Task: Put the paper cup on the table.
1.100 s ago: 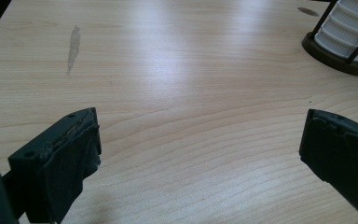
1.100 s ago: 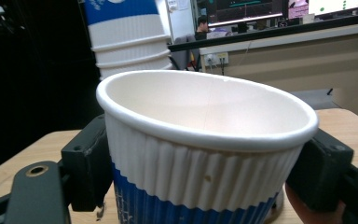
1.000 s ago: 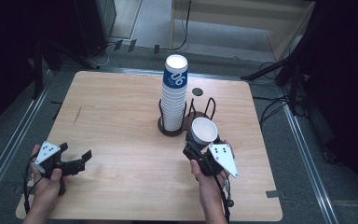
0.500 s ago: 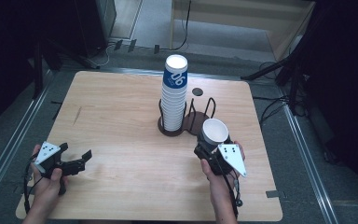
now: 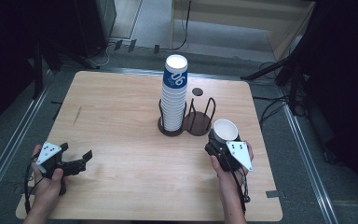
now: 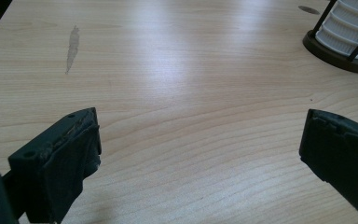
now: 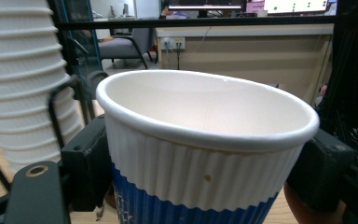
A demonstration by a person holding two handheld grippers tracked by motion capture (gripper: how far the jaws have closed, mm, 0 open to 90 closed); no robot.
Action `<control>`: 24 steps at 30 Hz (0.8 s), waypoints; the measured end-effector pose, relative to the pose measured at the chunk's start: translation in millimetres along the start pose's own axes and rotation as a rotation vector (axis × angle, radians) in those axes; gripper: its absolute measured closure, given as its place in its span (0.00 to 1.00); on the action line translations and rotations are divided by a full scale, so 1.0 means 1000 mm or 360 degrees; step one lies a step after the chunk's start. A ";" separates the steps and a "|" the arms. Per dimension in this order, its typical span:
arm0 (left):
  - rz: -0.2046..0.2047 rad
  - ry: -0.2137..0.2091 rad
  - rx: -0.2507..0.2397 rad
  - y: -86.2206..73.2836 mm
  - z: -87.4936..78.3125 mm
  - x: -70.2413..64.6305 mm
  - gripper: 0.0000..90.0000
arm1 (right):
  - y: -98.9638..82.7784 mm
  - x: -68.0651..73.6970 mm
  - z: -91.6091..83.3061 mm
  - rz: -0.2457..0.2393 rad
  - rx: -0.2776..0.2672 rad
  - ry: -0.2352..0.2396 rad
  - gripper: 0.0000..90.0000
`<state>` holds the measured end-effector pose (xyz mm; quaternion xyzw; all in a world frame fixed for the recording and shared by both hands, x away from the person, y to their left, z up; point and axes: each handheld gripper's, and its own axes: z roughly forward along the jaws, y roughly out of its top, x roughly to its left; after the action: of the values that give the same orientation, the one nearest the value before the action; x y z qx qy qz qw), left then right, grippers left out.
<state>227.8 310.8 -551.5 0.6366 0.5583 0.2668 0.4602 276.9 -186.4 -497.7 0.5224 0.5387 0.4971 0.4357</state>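
Near the table's (image 5: 121, 107) right edge, the right gripper (image 5: 224, 142) is clamping a paper cup (image 5: 225, 130) upright, while the left gripper (image 5: 77, 161) is resting wide open, holding nothing, at near left.

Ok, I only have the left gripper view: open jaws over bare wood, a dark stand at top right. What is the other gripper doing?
Observer: The right gripper is shut on a paper cup, upright, mouth up, off the table's right part.
Operator: Is that cup clear of the stand?
Observer: Yes. In the high view it sits just right of the wire holder, apart from it.
Operator: And the stand itself?
Observer: It has two bays: the left holds a tall cup stack, the right one is empty.
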 end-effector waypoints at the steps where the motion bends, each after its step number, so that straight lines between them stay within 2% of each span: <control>1: 0.0000 0.0001 0.0001 0.000 0.000 0.000 0.00 | -0.001 -0.003 0.002 -0.0010 -0.0005 0.0003 0.22; 4: -0.0002 0.0002 0.0001 0.000 0.000 0.000 0.00 | -0.005 -0.011 0.008 -0.0028 -0.0021 -0.0020 0.22; 10: -0.0014 0.0005 -0.0014 0.000 -0.001 0.000 0.00 | -0.014 -0.023 0.020 0.0033 0.0023 -0.0068 0.22; 14: -0.0012 0.0009 -0.0013 0.000 -0.001 0.000 0.00 | -0.020 -0.026 0.030 -0.0009 0.0050 -0.0107 0.21; 18: -0.0013 0.0008 -0.0014 0.000 -0.001 0.000 0.00 | -0.025 -0.030 0.038 0.0032 0.0064 -0.0144 0.21; 20: -0.0013 0.0006 -0.0015 0.000 -0.001 0.000 0.00 | -0.027 -0.032 0.041 0.0056 0.0083 -0.0135 0.21; 24: -0.0023 -0.0007 -0.0013 0.001 -0.001 0.001 0.00 | -0.031 -0.031 0.045 0.0006 0.0138 -0.0149 0.21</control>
<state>227.5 312.5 -550.3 0.6311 0.5609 0.2645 0.4660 319.8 -212.5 -535.4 0.5645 0.5378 0.4489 0.4366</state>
